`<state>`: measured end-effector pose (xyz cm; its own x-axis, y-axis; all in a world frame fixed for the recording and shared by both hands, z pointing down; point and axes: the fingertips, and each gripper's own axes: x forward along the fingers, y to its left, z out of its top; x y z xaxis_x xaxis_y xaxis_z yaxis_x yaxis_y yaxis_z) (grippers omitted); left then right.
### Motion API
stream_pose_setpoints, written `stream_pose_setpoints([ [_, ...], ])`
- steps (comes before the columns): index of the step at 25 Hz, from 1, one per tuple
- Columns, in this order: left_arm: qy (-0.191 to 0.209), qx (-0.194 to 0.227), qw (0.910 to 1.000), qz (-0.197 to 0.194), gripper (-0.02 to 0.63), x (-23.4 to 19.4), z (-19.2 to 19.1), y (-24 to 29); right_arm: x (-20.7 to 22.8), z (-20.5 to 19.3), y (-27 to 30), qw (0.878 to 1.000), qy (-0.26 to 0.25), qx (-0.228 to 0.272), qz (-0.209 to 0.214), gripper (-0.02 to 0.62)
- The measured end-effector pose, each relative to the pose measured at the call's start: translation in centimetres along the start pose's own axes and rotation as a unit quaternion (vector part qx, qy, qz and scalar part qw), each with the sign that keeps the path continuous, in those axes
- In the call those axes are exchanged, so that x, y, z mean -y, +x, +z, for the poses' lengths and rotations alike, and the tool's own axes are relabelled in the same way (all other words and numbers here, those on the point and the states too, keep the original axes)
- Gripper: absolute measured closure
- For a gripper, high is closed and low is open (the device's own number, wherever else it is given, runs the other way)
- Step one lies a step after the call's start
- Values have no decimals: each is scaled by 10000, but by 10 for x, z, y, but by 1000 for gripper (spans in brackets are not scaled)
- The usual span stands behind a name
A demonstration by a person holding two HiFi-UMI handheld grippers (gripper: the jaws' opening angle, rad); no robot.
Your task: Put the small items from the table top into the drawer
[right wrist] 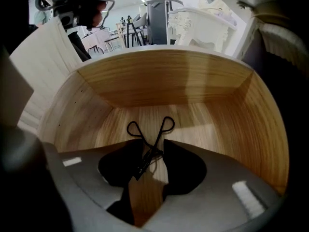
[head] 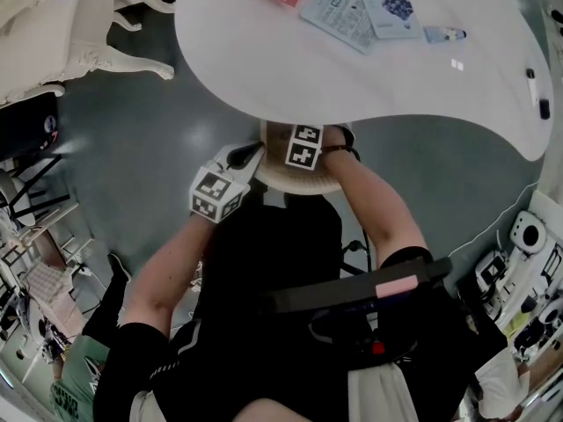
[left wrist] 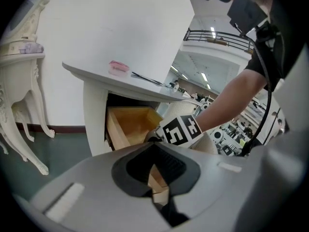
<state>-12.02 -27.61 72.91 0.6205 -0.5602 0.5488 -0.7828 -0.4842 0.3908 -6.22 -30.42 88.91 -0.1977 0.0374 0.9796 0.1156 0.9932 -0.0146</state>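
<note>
The right gripper hung in the drawer with jaws apart, evidently to leave the black eyelash curler lying on its floor, while the left gripper clamped the drawer's edge, likely steadying it open.

Beneath you lies a grey-green floor; the white table curves across twelve o'clock; ornate cream carved furniture stands at ten o'clock. A plain white wall rises behind; ceiling strip lights glow at two o'clock.

Even indoor light brightens the white worktop. Views bulge toward dark edges. The drawer inside looks dimmer, soft.
</note>
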Motion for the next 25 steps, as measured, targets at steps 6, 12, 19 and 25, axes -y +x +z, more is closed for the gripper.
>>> stream_pose_setpoints([
  [6,-63,145,9999,-6,606,4,6,-13,-5,-1,-12,9999,-93,37,-88,405],
  [12,-261,278,9991,185,606,12,11,-33,-16,1,-45,9993,-309,163,-131,440],
  [19,-233,344,9979,496,606,27,22,-62,-28,11,-101,9965,-486,543,-414,514],
  [25,-132,618,9961,619,606,49,47,-85,-42,10,-154,9927,-211,965,-697,569],
])
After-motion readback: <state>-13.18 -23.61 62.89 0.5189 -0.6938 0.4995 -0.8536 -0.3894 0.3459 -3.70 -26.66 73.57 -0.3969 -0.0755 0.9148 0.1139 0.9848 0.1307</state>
